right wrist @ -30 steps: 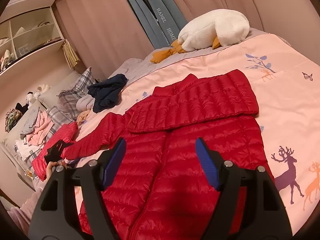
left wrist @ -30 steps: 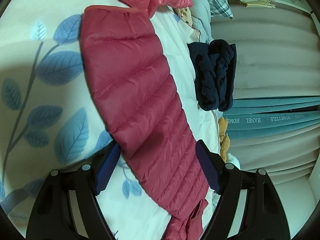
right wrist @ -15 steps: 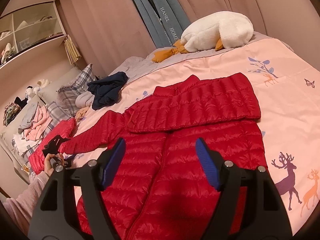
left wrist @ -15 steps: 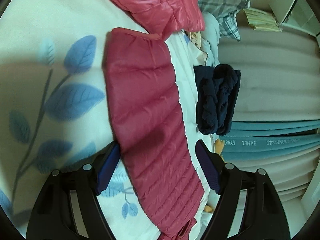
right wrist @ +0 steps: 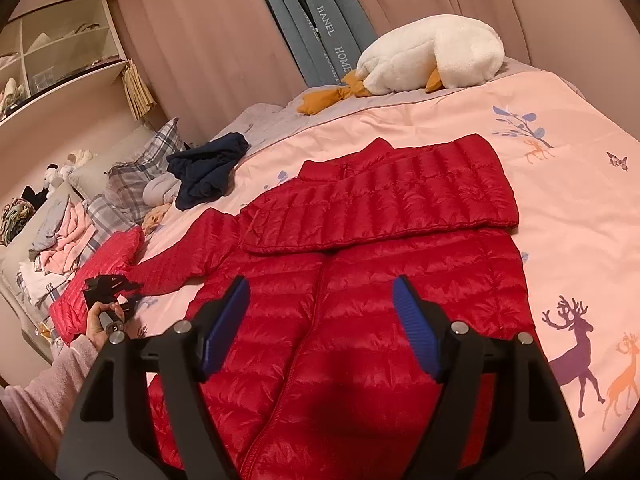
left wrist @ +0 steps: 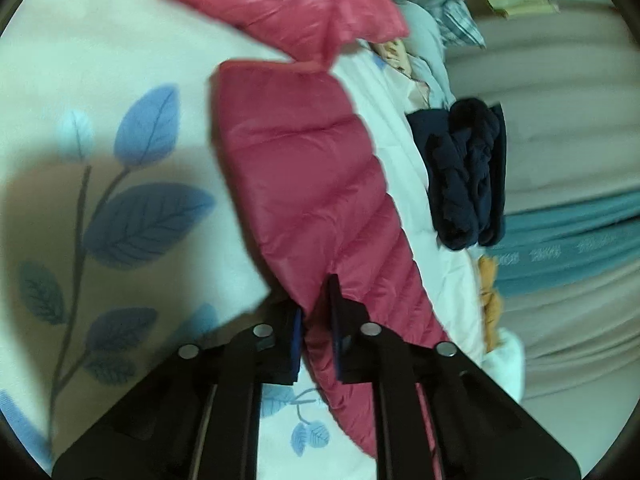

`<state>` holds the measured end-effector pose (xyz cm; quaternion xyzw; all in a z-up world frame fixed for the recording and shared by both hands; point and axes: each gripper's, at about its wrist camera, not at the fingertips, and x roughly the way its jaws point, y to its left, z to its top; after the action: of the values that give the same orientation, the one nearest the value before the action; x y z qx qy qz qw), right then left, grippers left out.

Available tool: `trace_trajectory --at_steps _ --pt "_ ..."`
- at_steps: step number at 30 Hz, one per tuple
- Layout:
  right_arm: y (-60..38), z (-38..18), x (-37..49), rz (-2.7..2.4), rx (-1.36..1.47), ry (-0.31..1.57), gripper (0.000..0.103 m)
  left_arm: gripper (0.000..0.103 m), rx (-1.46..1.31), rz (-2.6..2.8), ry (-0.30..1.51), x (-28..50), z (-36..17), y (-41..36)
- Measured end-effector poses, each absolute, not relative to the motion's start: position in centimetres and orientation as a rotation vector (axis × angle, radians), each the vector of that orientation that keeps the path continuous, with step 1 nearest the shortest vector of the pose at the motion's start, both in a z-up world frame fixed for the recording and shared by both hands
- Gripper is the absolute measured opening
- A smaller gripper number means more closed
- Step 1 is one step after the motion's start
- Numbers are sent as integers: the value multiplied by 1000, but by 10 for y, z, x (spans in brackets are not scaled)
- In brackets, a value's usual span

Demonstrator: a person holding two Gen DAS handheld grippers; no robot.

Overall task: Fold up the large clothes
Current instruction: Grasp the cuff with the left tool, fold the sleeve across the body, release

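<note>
A red quilted puffer jacket (right wrist: 360,280) lies front up on the pink bedspread (right wrist: 580,200). One sleeve (right wrist: 400,200) is folded across its chest. The other sleeve (left wrist: 304,184) stretches out flat toward the pillows. My left gripper (left wrist: 317,328) is shut on that outstretched sleeve, partway along it, with fabric pinched between the blue pads. In the right wrist view this left gripper (right wrist: 108,292) shows at the sleeve's end, held by a hand in a pink sleeve. My right gripper (right wrist: 320,320) hovers open over the jacket's body, holding nothing.
A second red jacket (left wrist: 280,0) lies folded just beyond the sleeve's cuff. A navy garment (right wrist: 204,168) sits near plaid pillows (right wrist: 140,168). A white plush goose (right wrist: 428,56) rests at the bed's far edge. A clothes pile (right wrist: 60,240) lies at the left.
My left gripper, open astride the sleeve before, has closed on it. The right gripper has stayed open over the jacket, shifting only slightly.
</note>
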<state>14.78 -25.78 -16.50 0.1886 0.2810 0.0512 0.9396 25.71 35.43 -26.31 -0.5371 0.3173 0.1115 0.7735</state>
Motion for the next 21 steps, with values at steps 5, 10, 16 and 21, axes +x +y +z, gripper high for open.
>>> trace_trajectory --at_steps 5,10,16,21 --pt "-258 -164 146 108 389 568 76 10 -900 226 646 260 -196 321" --pt "-258 -164 137 125 396 560 76 10 -645 131 573 257 -123 257" --pt "-266 -165 120 124 422 549 76 10 -415 -67 535 246 -75 148" --pt "-282 -162 105 107 465 532 76 10 -298 -220 558 237 -72 63"
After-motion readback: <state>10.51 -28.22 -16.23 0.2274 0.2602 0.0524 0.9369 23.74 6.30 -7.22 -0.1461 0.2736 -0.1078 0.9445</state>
